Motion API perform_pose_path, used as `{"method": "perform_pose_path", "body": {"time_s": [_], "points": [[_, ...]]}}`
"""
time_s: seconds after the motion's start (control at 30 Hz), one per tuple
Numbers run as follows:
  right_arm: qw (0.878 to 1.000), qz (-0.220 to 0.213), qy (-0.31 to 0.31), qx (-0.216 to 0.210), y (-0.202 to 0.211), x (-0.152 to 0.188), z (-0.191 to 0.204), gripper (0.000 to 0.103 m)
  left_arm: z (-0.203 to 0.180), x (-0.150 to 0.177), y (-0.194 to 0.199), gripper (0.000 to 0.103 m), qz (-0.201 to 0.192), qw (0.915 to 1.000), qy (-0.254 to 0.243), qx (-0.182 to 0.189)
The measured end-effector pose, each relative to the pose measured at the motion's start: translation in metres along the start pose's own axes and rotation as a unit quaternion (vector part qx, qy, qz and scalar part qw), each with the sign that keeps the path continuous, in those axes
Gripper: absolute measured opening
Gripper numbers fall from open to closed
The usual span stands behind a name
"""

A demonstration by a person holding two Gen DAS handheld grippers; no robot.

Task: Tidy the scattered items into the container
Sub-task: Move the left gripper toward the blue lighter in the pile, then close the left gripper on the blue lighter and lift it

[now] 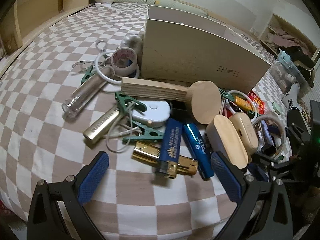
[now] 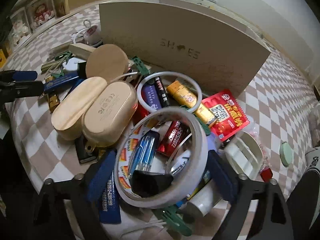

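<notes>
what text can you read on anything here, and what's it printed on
"SH ES", a dark blot between H and E: front of the shoe box
"CRUS", cut off: white sock
Chinese characters and a QR code: red sachet
Print on the blue lighters, tape roll: too blurred

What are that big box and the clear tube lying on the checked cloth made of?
The box looks like matte beige cardboard: flat thin walls, scuffed face, printed lettering. The tube seems glass or clear hard plastic; the cloth's checks show through it and its rim glints. I cannot tell which.
</notes>
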State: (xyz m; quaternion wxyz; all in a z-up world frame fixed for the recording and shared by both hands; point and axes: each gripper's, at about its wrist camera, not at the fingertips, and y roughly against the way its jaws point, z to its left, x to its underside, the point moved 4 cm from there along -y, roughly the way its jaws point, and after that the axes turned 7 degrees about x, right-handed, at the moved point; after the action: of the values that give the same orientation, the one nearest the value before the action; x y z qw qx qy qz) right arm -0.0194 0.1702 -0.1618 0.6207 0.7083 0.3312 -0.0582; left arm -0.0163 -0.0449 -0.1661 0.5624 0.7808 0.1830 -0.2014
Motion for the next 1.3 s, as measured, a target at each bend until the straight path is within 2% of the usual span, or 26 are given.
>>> {"method": "perform_pose_path", "body": {"time_s": [0.1,0.17,0.23,0.33,0.4,0.5,0.6,0.63,0.67,0.7,0.8,0.83,0.93,1.0,1.1,1.2,1.3], "points": [[1.000,-0.009,-0.006,-0.007,0.004,-0.002,-0.001,0.073,-0.004,0.000,-0.001,0.102,0.001,0.9999,-0.009,0.009],[1.000,-0.015,-0.014,-0.020,0.007,-0.003,-0.001,0.055,-0.010,0.000,-0.002,0.101,0.001,0.9997,-0.017,0.017],[0.999,-0.010,-0.027,-0.044,0.007,-0.003,-0.002,0.045,-0.015,-0.002,-0.004,0.101,-0.001,0.9995,-0.026,0.019],[0.998,-0.012,-0.037,-0.053,0.009,-0.001,-0.003,0.045,-0.019,-0.005,-0.009,0.099,-0.002,0.9993,-0.034,0.018],[0.997,-0.015,-0.046,-0.059,0.011,0.001,-0.005,0.045,-0.021,-0.008,-0.013,0.089,0.000,0.9991,-0.037,0.019],[0.995,-0.019,-0.068,-0.065,0.013,0.002,-0.014,0.045,-0.022,-0.011,-0.020,0.088,0.003,0.9989,-0.043,0.017],[0.993,-0.018,-0.088,-0.072,0.013,0.001,-0.023,0.047,-0.024,-0.012,-0.027,0.087,0.006,0.9984,-0.055,0.009],[0.993,-0.021,-0.092,-0.067,0.014,0.002,-0.025,0.063,-0.025,-0.011,-0.029,0.087,0.006,0.9981,-0.060,0.007],[0.993,-0.023,-0.094,-0.062,0.015,0.001,-0.026,0.084,-0.024,-0.011,-0.029,0.087,0.006,0.9979,-0.065,0.005],[0.993,-0.027,-0.095,-0.062,0.017,0.000,-0.026,0.089,-0.025,-0.011,-0.030,0.087,0.007,0.9976,-0.070,0.002],[0.994,-0.038,-0.089,-0.048,0.024,-0.003,-0.026,0.090,-0.026,-0.010,-0.032,0.084,0.007,0.9964,-0.084,-0.006],[0.994,-0.039,-0.088,-0.044,0.025,-0.004,-0.027,0.090,-0.025,-0.009,-0.032,0.078,0.005,0.9959,-0.090,-0.012],[0.995,-0.040,-0.085,-0.038,0.025,-0.005,-0.026,0.090,-0.023,-0.009,-0.031,0.070,0.000,0.9948,-0.099,-0.022],[0.995,-0.039,-0.084,-0.036,0.026,-0.004,-0.026,0.091,-0.022,-0.009,-0.030,0.069,-0.003,0.9948,-0.100,-0.019],[0.995,-0.038,-0.084,-0.034,0.026,-0.002,-0.027,0.091,-0.024,-0.008,-0.028,0.057,-0.006,0.9944,-0.105,-0.011],[0.995,-0.039,-0.086,-0.035,0.027,-0.002,-0.029,0.090,-0.027,-0.006,-0.027,0.052,-0.007,0.9941,-0.108,0.003],[0.994,-0.038,-0.094,-0.037,0.029,-0.001,-0.032,0.091,-0.028,-0.005,-0.028,0.039,-0.004,0.9936,-0.113,0.003]]}}
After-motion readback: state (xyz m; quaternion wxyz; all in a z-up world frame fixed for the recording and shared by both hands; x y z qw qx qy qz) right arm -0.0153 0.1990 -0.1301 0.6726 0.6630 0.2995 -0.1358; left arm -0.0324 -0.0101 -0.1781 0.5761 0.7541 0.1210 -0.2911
